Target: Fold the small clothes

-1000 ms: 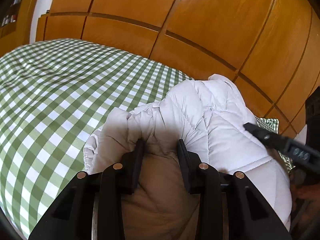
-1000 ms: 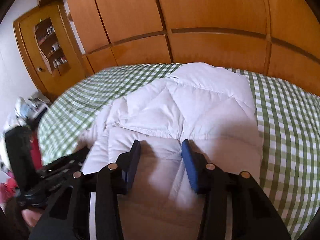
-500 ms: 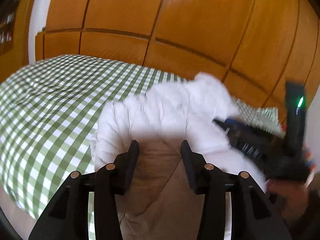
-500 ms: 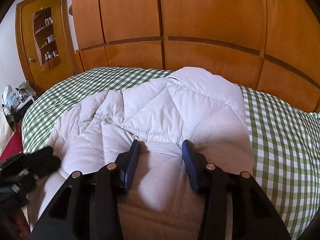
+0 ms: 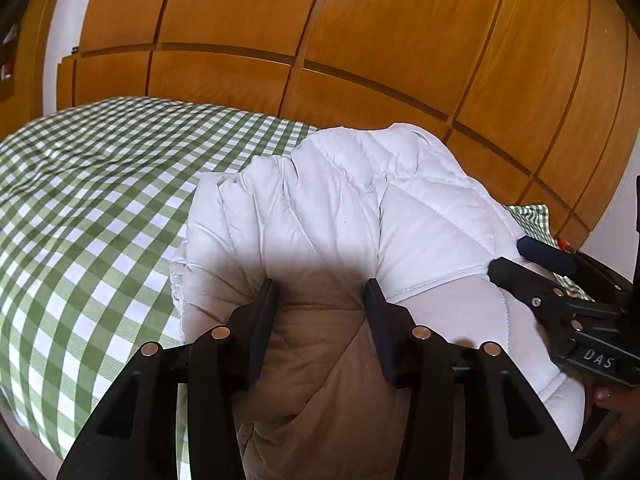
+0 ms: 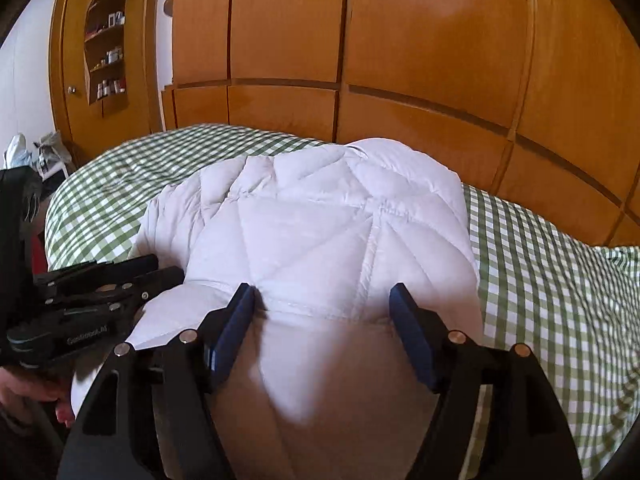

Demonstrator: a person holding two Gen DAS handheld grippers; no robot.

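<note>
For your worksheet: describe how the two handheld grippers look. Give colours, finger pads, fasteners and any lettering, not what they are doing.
Both are black plastic two-finger tools with round silver fasteners on their linkages. The left gripper has flat black finger pads; the right gripper has dark blue ones. Seen from the opposite camera, the right one carries white letters "DAS", and the left one a line of white lettering too blurred to read.

Green checked bedspread (image 5: 88, 184) before wooden wardrobe doors (image 6: 420, 40).
</note>
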